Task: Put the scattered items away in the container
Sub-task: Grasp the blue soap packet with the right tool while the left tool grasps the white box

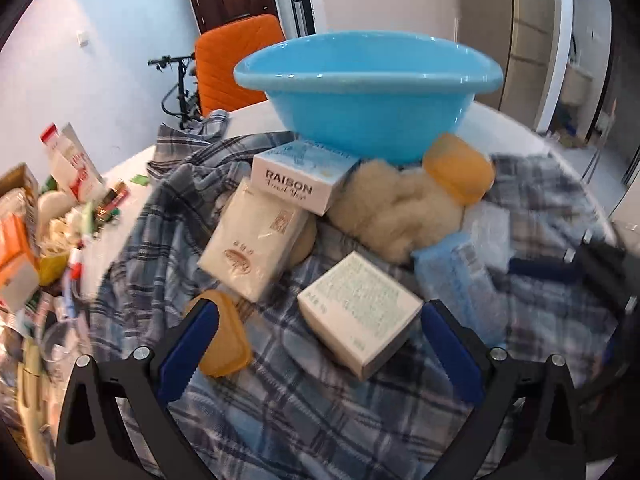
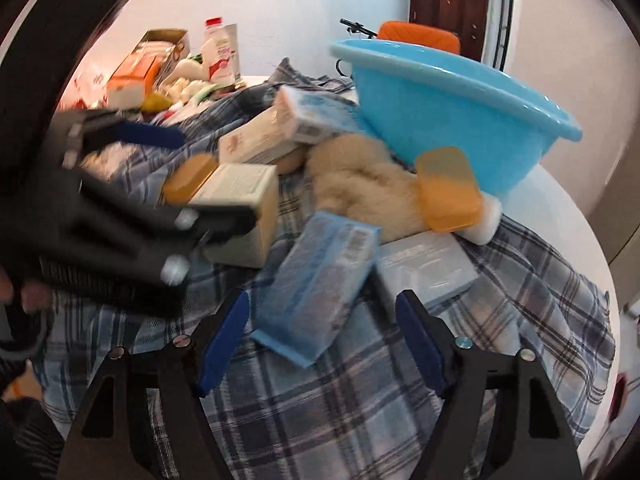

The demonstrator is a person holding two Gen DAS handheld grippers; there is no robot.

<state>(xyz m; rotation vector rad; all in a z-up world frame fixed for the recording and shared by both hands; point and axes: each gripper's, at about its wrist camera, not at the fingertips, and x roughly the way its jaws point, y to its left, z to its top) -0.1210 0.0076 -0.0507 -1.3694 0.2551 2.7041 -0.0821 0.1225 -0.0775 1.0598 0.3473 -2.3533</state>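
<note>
left gripper (image 1: 320,344): open, jaws spread either side of the white box (image 1: 360,312), not yet touching it.
right gripper (image 2: 320,340): open, hovering just before the blue packet (image 2: 316,284).
step: judged to be the start of a pick; nothing was held, and no item could be seen inside the basin from these views.
cloth: the plaid cloth (image 1: 300,420) covered the desk (image 2: 560,216) under the clutter.
scattered items: an orange lid (image 1: 226,336) lay beside the left gripper; a cream packet (image 1: 252,240) and a raison box (image 1: 304,178) sat further back, with a fluffy beige thing (image 1: 384,208) and an orange case (image 1: 458,168) beyond.
container: the blue basin (image 1: 368,92) stood at the far edge of the pile, propped on items.
next move: probably closing on the white box, then lifting it over the rim.
</note>
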